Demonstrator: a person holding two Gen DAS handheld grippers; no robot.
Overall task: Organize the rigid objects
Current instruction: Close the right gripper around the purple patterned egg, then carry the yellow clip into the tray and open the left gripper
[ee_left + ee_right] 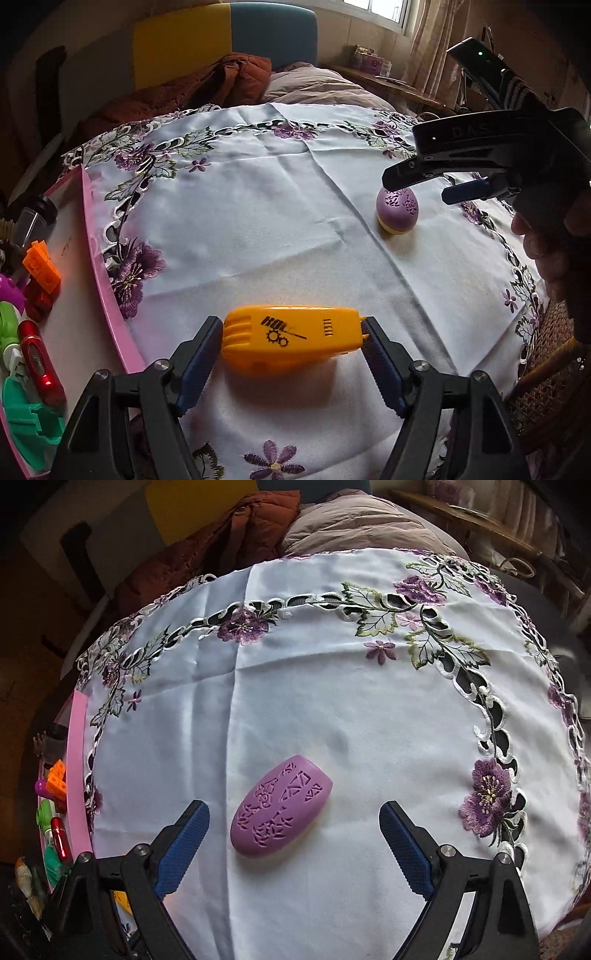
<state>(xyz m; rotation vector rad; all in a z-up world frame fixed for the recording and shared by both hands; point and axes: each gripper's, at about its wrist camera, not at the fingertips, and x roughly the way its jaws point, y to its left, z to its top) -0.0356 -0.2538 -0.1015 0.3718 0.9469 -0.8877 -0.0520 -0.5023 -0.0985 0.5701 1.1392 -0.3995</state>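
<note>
A yellow plastic toy casing (295, 341) with a black gear print lies crosswise low over the white embroidered tablecloth (280, 206). My left gripper (291, 332) is shut on it, with a blue pad against each end. A purple egg-shaped case (280, 810) with cut-out patterns rests on the cloth. My right gripper (293, 808) is open around it, both pads well clear of its sides. In the left wrist view the same purple case (397, 210) sits at the right, and the right gripper (415, 190), held by a hand (554, 251), hangs just above it.
A pink tray (99, 258) along the table's left edge holds an orange block (40, 264), a red cylinder (38, 363) and green pieces (29, 421). The same pink tray (77, 775) shows in the right wrist view. A wicker chair (546, 376) stands at the right.
</note>
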